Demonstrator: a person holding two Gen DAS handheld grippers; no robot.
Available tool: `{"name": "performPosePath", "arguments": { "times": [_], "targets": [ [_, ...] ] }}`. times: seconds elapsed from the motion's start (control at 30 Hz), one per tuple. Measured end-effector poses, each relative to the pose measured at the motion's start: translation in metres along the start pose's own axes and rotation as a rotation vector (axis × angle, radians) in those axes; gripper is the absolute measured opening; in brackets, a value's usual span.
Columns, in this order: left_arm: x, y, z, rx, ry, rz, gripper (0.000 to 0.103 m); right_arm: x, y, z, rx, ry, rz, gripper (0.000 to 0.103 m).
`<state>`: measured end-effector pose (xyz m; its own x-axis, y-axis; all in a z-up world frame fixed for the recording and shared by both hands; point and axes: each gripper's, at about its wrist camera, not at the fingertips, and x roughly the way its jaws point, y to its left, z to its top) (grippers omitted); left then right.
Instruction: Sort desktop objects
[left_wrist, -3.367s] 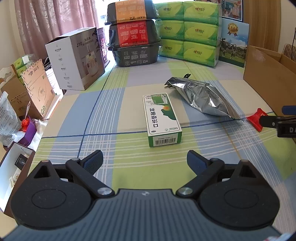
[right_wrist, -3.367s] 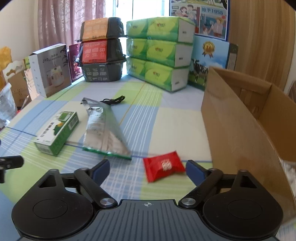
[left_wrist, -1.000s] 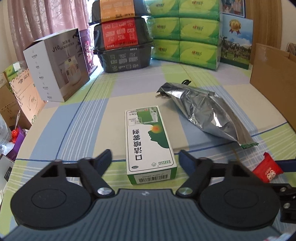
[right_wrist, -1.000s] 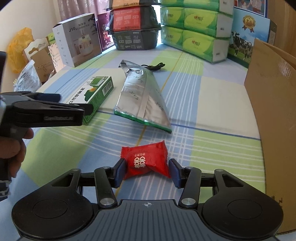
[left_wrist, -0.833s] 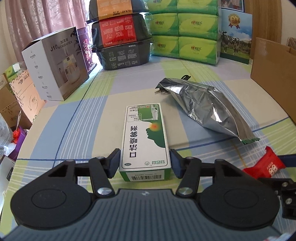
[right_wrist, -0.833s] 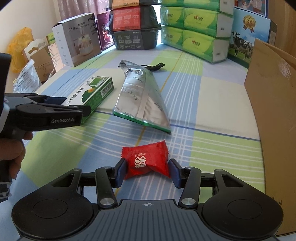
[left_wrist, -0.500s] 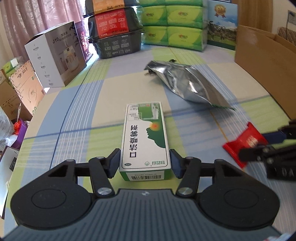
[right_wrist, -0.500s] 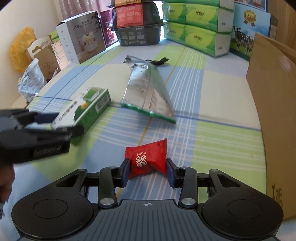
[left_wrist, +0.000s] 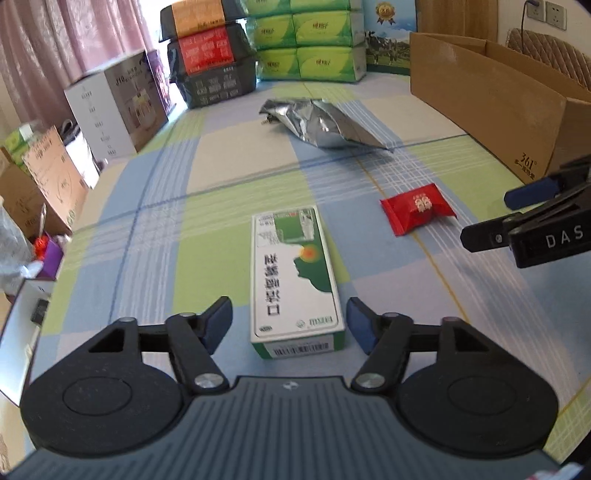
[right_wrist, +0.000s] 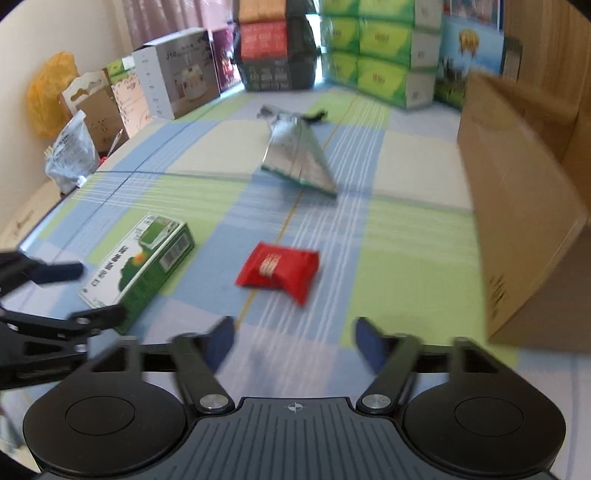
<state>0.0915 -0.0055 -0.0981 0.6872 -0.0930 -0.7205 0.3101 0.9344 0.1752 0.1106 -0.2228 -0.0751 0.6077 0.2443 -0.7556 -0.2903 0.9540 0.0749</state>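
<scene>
While both grippers gape wide and hold nothing, the green-and-white cardboard box (left_wrist: 295, 280) lies between the left gripper (left_wrist: 290, 325) fingers, untouched; the red foil sachet (right_wrist: 279, 267) lies on the checked cloth (right_wrist: 406, 258) ahead of the right gripper (right_wrist: 293, 341).

Cluttered room, daylight from the back.
Bench (left_wrist: 229, 162) covered in a blue, green and cream plaid cloth. Pink curtain (left_wrist: 70, 40) behind it at back left, bright window light (right_wrist: 317, 44) between the stacked goods. Wood-panel wall (left_wrist: 465, 18) at back right with a white wall socket (left_wrist: 548, 13); plain cream wall (right_wrist: 55, 29) on the left. Quilted brown chair back (left_wrist: 550, 48) behind the right edge. Right wrist view is motion-blurred.
</scene>
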Motion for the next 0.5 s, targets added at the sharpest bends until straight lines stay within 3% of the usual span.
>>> {"name": "performPosePath", "arguments": {
  "times": [0.23,0.5],
  "targets": [
    [0.007,0.006,0.014,-0.034,-0.017,-0.021,0.072,0.02,-0.001,0.013,0.048,-0.04,0.006,0.075],
    [0.013,0.019,0.017,-0.062,0.002,0.032,0.073,0.053,0.008,0.03,0.015,-0.036,-0.01,0.075]
  ]
}}
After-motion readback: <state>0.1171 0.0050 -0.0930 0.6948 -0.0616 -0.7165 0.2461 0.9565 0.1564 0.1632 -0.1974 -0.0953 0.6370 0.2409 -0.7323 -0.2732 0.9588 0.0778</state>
